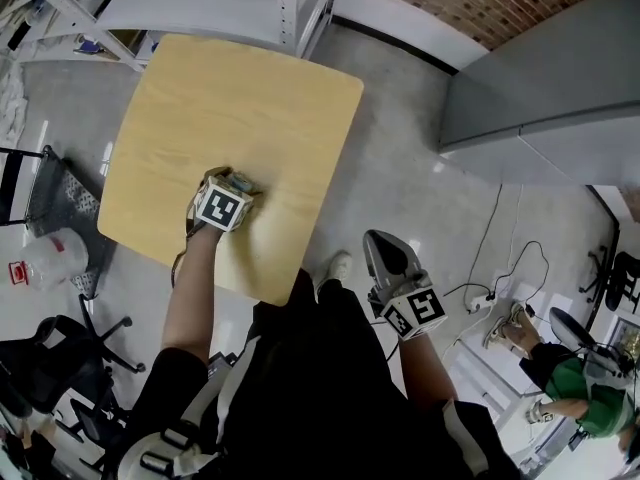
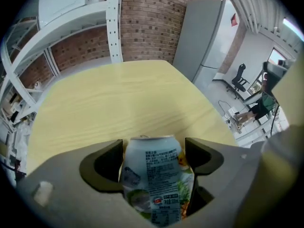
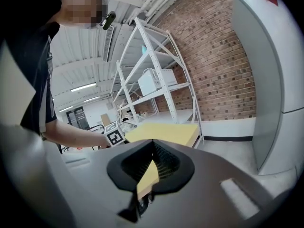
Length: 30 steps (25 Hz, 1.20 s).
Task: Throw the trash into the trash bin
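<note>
A pale blue drink can [image 2: 154,175] with small print stands upright on the light wooden table [image 1: 250,98]. My left gripper [image 2: 153,156] points steeply down at it near the table's front edge. The can sits between the wide-spread jaws, with thin gaps on both sides, so this gripper is open. In the head view only a bit of the can [image 1: 243,180] peeks past the marker cube of the left gripper [image 1: 232,186]. My right gripper [image 1: 388,253] hangs over the floor to the right of the table, fingers together and nothing in them. A black mesh bin [image 1: 62,203] stands on the floor left of the table.
White metal shelving [image 1: 290,8] stands behind the table, against a brick wall. A grey cabinet [image 1: 560,88] fills the right. Black office chairs [image 1: 70,368] crowd the lower left, near a white plastic container [image 1: 50,258]. Cables [image 1: 500,278] lie on the floor, and a seated person in green [image 1: 585,388] is at far right.
</note>
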Each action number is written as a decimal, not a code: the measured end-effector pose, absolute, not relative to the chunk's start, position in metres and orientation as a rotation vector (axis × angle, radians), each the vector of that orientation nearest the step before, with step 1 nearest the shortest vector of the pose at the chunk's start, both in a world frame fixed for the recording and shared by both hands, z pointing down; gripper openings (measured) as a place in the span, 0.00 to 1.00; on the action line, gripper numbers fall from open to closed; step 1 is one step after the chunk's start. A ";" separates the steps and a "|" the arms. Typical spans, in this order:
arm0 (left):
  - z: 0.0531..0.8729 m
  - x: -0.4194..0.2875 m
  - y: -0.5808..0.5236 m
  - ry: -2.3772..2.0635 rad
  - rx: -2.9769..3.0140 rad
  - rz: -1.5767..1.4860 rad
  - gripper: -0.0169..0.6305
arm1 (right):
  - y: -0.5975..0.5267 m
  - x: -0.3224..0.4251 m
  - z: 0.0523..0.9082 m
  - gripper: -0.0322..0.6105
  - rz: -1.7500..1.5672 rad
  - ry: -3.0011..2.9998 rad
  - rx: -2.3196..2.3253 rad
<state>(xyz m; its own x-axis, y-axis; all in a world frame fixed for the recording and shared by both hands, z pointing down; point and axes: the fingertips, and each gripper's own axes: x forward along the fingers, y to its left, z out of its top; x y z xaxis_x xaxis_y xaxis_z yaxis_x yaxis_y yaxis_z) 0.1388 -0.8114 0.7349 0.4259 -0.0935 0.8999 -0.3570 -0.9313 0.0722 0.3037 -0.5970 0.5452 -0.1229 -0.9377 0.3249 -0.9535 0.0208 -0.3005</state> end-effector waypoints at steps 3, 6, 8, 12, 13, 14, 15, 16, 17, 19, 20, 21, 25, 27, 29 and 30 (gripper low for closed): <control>0.736 0.141 -0.812 -0.422 2.441 1.501 0.67 | -0.596 0.311 0.545 0.06 0.720 -2.214 2.095; 0.736 0.142 -0.804 -0.417 2.429 1.487 0.65 | -0.593 0.313 0.549 0.06 0.742 -2.217 2.095; 0.731 0.144 -0.795 -0.375 2.427 1.460 0.63 | -0.595 0.311 0.550 0.06 0.737 -2.228 2.081; 0.709 0.151 -0.786 -0.363 2.532 1.321 0.63 | -0.603 0.307 0.547 0.06 0.702 -2.275 2.043; 0.698 0.153 -0.788 -0.389 2.570 1.254 0.63 | -0.605 0.305 0.546 0.06 0.693 -2.287 2.034; 0.686 0.154 -0.790 -0.423 2.607 1.183 0.63 | -0.606 0.302 0.545 0.06 0.686 -2.298 2.026; 0.674 0.154 -0.793 -0.456 2.644 1.111 0.63 | -0.607 0.299 0.545 0.06 0.678 -2.308 2.017; 0.662 0.154 -0.795 -0.484 2.679 1.041 0.63 | -0.608 0.296 0.543 0.06 0.668 -2.319 2.009; 0.649 0.154 -0.796 -0.507 2.707 0.971 0.63 | -0.609 0.293 0.542 0.06 0.655 -2.331 2.000; 0.623 0.156 -0.795 -0.548 2.740 0.826 0.63 | -0.612 0.292 0.537 0.06 0.625 -2.356 1.981; 0.610 0.157 -0.796 -0.579 2.753 0.750 0.63 | -0.613 0.293 0.534 0.06 0.610 -2.371 1.969; 0.597 0.156 -0.797 -0.616 2.768 0.673 0.63 | -0.616 0.294 0.530 0.06 0.591 -2.387 1.956; 0.545 0.152 -0.790 -0.722 2.819 0.425 0.63 | -0.628 0.303 0.511 0.06 0.509 -2.460 1.916; 0.520 0.151 -0.777 -0.748 2.833 0.358 0.63 | -0.627 0.307 0.503 0.06 0.486 -2.501 1.902; 0.494 0.148 -0.766 -0.806 2.842 0.289 0.63 | -0.627 0.311 0.496 0.06 0.471 -2.547 1.870; 0.481 0.145 -0.762 -0.845 2.848 0.244 0.63 | -0.627 0.312 0.492 0.06 0.459 -2.572 1.844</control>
<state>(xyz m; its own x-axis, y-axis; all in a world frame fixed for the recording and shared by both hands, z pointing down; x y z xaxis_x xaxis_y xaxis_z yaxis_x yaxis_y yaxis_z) 0.1445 -0.7617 0.4808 0.8269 -0.5252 0.2011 -0.5515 -0.8273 0.1070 0.3121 -0.6272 0.4921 -0.3338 -0.9350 0.1200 -0.9188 0.2943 -0.2632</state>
